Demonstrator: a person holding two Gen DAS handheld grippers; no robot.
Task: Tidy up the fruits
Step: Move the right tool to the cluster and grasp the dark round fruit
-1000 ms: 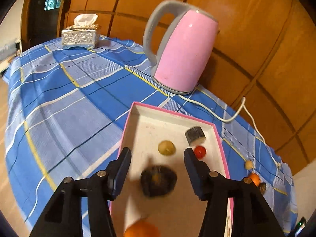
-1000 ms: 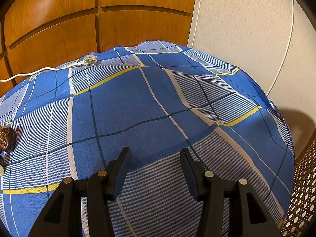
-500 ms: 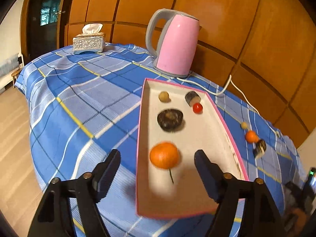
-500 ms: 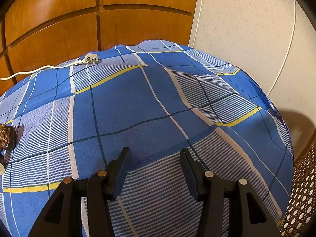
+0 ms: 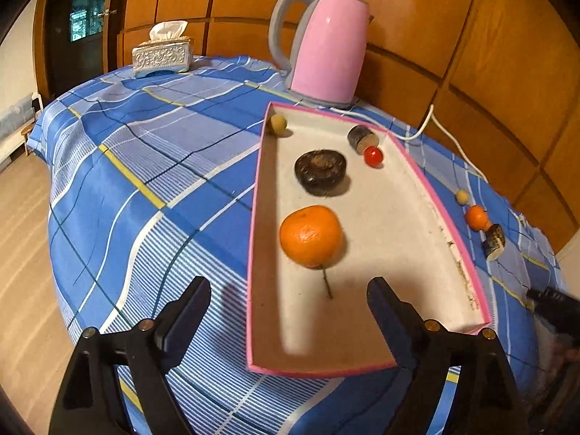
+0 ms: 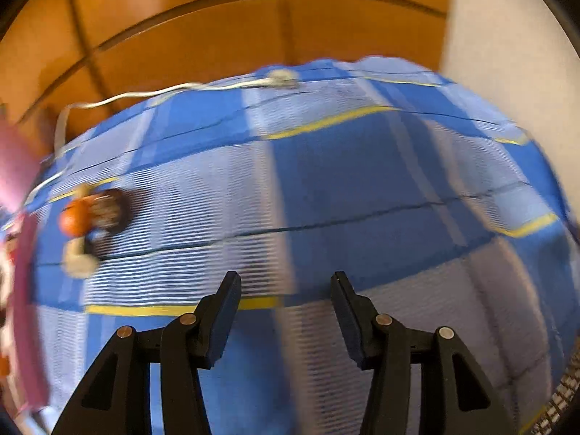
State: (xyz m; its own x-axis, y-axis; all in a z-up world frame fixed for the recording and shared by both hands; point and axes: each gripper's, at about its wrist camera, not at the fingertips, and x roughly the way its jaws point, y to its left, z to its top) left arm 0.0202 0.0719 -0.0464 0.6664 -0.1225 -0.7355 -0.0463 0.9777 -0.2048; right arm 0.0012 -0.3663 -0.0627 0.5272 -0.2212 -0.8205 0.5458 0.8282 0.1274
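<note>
A pink-rimmed tray (image 5: 446, 232) lies on the blue plaid tablecloth. In it are an orange (image 5: 311, 236), a dark round fruit (image 5: 320, 171), a red cherry tomato (image 5: 373, 156), a dark cut piece (image 5: 362, 138) and a small tan fruit (image 5: 278, 122). My left gripper (image 5: 288, 302) is open and empty above the tray's near end. Beside the tray on the cloth lie a tan ball (image 5: 461, 196), a small orange fruit (image 5: 476, 216) and a dark cut piece (image 5: 493, 242). My right gripper (image 6: 285, 299) is open and empty over bare cloth; those loose fruits (image 6: 90, 214) show blurred at its left.
A pink kettle (image 5: 326, 43) stands behind the tray, its white cord (image 5: 431, 127) running along the wooden wall to a plug (image 6: 282, 78). A silver tissue box (image 5: 162, 56) sits at the far left. The table's edge drops to wooden floor at the left.
My left gripper drew back from the tray, leaving the dark round fruit inside, and opened wider. My right gripper swung left, bringing the loose fruits and tray edge into view.
</note>
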